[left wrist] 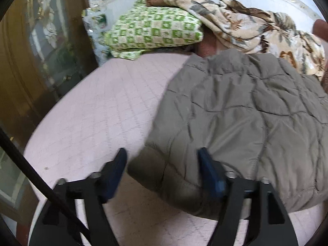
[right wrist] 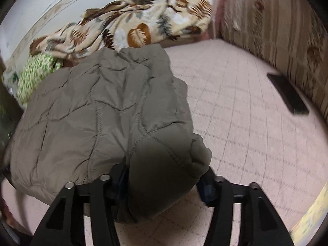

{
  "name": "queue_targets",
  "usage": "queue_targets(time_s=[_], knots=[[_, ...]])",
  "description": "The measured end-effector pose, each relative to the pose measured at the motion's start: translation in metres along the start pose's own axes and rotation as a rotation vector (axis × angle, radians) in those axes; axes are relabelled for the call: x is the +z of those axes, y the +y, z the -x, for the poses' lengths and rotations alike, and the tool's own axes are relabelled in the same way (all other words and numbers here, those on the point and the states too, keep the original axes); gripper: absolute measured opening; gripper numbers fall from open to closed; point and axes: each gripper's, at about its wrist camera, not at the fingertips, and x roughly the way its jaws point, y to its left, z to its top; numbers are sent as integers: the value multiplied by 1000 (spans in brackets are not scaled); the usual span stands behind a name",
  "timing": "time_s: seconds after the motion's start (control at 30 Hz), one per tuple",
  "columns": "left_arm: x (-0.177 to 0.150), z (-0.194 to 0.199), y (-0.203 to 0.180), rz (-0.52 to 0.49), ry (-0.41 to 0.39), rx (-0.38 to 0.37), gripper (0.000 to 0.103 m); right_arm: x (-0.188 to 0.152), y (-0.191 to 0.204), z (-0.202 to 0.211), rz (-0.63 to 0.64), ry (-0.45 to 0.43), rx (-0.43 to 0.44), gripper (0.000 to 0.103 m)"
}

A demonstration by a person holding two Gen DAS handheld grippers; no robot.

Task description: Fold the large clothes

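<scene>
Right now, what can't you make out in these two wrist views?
- Right wrist view: right gripper pads, covered by the quilted jacket corner bunched between the jaws; contact unclear.
- Left wrist view: jacket's right part, cut by the frame edge.
- Left wrist view: left gripper finger motion-blurred.
- Right wrist view: flat black object on the bed, too blurred to identify.

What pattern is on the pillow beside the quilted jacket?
Green and cream checks on the pillow; clearest in the left wrist view.

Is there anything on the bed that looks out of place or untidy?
Yes. A dark flat phone-like object lies loose on the pink bed cover, near the striped cushion. Behind the folded grey quilted jacket, a leaf-print blanket lies crumpled, partly over the green checked pillow.
</scene>
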Motion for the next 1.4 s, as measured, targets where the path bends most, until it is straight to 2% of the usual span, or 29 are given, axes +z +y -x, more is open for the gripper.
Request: queue_targets(time_s=[0.03, 0.2, 0.37, 0.43, 0.53, 0.63, 0.73, 0.83, 0.93, 1.0, 1.1, 1.23, 1.3, 1.4], knots=[[-1, 1, 3, 7, -1, -4, 80, 0, -5, 0, -27, 6, 9, 71], [-4, 5, 17, 38, 10, -43, 81, -5, -27, 10, -142, 17, 82, 72], [-7, 13, 25, 48, 6, -53, 81, -12, -38, 29, -171, -11, 82, 72], [-8, 18, 26, 48, -13, -45, 81, -12, -39, 41, -153, -53, 48, 72], [-7, 27, 25, 61, -53, -25, 81, -10, -37, 67, -100, -179, -57, 72], [-4, 45, 18, 67, -141, -5, 81, -8, -28, 85, -53, -279, -61, 72], [-4, 61, 0, 24, -226, -22, 81, -9, -8, 87, 22, -308, -3, 72], [-8, 73, -30, -64, -287, -70, 81, -10, 15, 84, 93, -308, 80, 72], [-11, 69, -52, -117, -264, -129, 81, -8, 27, 73, 108, -278, 154, 72], [-12, 62, -64, -136, -227, -141, 81, -7, 24, 55, 65, -219, 191, 72], [-10, 49, -68, -133, -183, -149, 81, -7, 15, 33, 3, -136, 185, 72], [-9, 34, -64, -101, -123, -151, 81, -4, 4, 22, -57, -107, 211, 71], [-8, 26, -59, -71, -84, -174, 86, -5, 0, 17, -88, -82, 212, 71], [-9, 19, -54, -51, -49, -195, 86, -8, -11, 7, -159, -39, 240, 71]])
